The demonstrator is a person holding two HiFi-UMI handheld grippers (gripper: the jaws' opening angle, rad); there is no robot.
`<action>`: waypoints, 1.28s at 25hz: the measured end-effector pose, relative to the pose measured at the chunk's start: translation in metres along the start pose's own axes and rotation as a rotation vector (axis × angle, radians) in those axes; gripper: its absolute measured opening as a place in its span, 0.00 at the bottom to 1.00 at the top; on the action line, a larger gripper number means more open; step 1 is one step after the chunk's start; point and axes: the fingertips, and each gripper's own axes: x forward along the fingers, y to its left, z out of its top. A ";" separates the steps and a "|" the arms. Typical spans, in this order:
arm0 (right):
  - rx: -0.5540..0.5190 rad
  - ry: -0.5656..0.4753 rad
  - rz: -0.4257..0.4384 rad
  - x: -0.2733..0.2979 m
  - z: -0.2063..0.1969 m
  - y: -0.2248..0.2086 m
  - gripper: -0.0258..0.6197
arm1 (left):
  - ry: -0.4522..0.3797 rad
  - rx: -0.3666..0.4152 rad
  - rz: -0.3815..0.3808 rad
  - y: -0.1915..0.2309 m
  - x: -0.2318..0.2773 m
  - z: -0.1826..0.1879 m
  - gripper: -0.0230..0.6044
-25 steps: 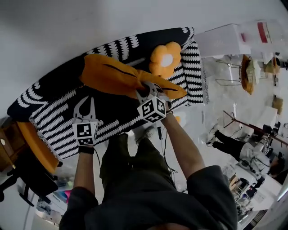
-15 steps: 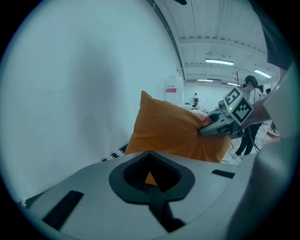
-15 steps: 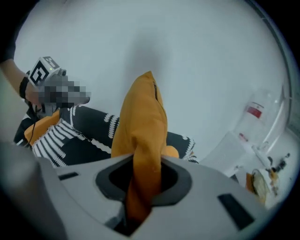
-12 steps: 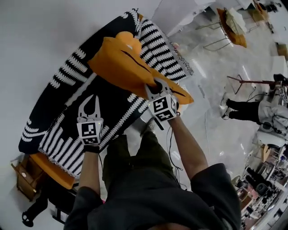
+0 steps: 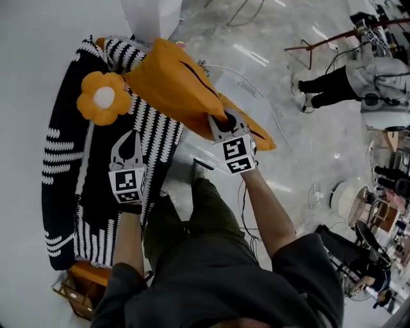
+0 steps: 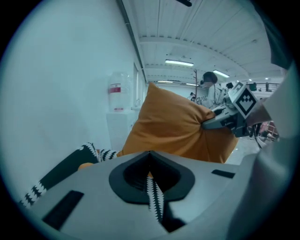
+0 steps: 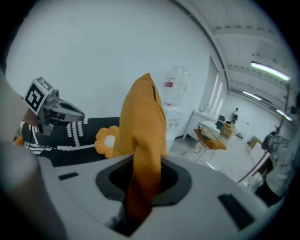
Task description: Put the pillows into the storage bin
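Note:
My right gripper [image 5: 224,120] is shut on a corner of the big orange pillow [image 5: 173,83], which hangs lifted over the sofa's end and the floor. In the right gripper view the orange fabric [image 7: 140,117] runs straight up out of the jaws. My left gripper [image 5: 131,138] is shut on a strip of black-and-white striped fabric [image 6: 154,197]; I cannot separate that piece from the striped sofa cover [image 5: 157,138] below it. An orange flower-shaped pillow [image 5: 102,97] lies on the sofa. Faint outlines of what may be a clear bin [image 5: 256,96] show on the floor behind the orange pillow.
The black sofa back [image 5: 61,160] runs down the left. A white cabinet [image 5: 150,16] stands at the sofa's far end and a wooden crate [image 5: 80,291] at its near end. A person [image 5: 346,80] crouches on the glossy floor at the right, near stands and cables.
Both grippers have swung along the sofa toward the end with the flower pillow, and the orange pillow has come out over the floor. Both grips look unchanged.

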 end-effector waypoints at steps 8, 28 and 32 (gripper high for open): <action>0.281 0.084 -0.239 -0.081 -0.141 -0.129 0.17 | 0.022 0.103 -0.214 -0.147 0.088 0.027 0.04; 1.002 0.276 -0.578 -0.060 -0.415 -0.162 0.14 | 0.199 0.239 -0.409 -0.259 0.173 -0.045 0.04; 1.090 0.301 -0.598 -0.043 -0.444 -0.151 0.14 | 0.229 0.243 -0.406 -0.255 0.182 -0.063 0.04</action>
